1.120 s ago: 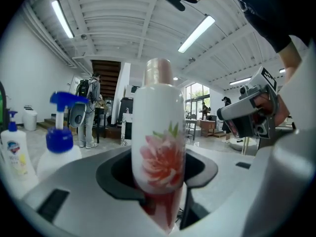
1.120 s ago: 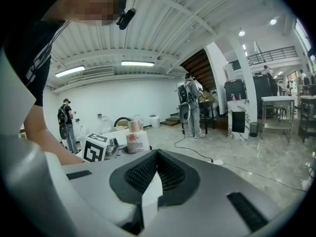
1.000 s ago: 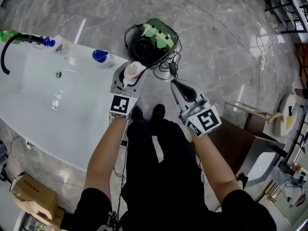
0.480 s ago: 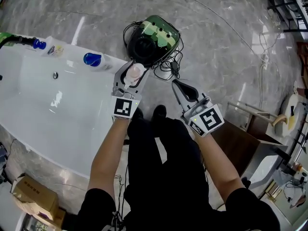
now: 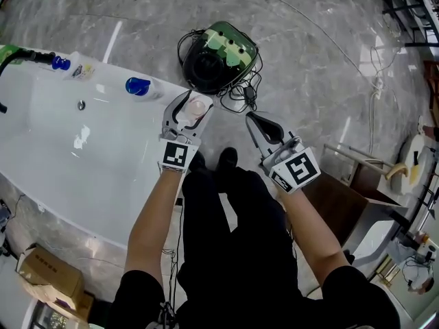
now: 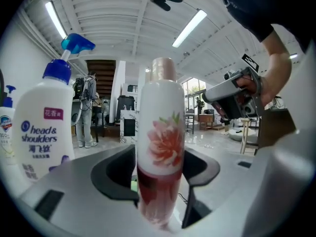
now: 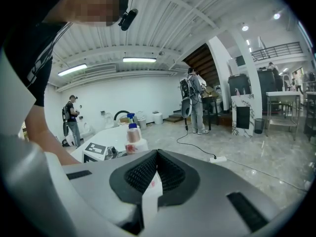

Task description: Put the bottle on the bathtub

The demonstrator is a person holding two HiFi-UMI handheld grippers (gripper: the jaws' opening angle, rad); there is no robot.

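The upright bottle (image 5: 197, 106) stands at the bathtub (image 5: 103, 177) rim between the left claw's (image 5: 195, 100) jaws, which have just been opening loose of it; right claw (image 5: 252, 117) closed, empty

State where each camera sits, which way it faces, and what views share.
Head view: on the head, steeply down at the bathtub; forearms, left gripper, right gripper show.
Left gripper view: on that gripper, along jaws that have just been opening around the bottle; right hand shows.
Right gripper view: over shut jaws toward the bathtub; left forearm shows.
All share the bottle.
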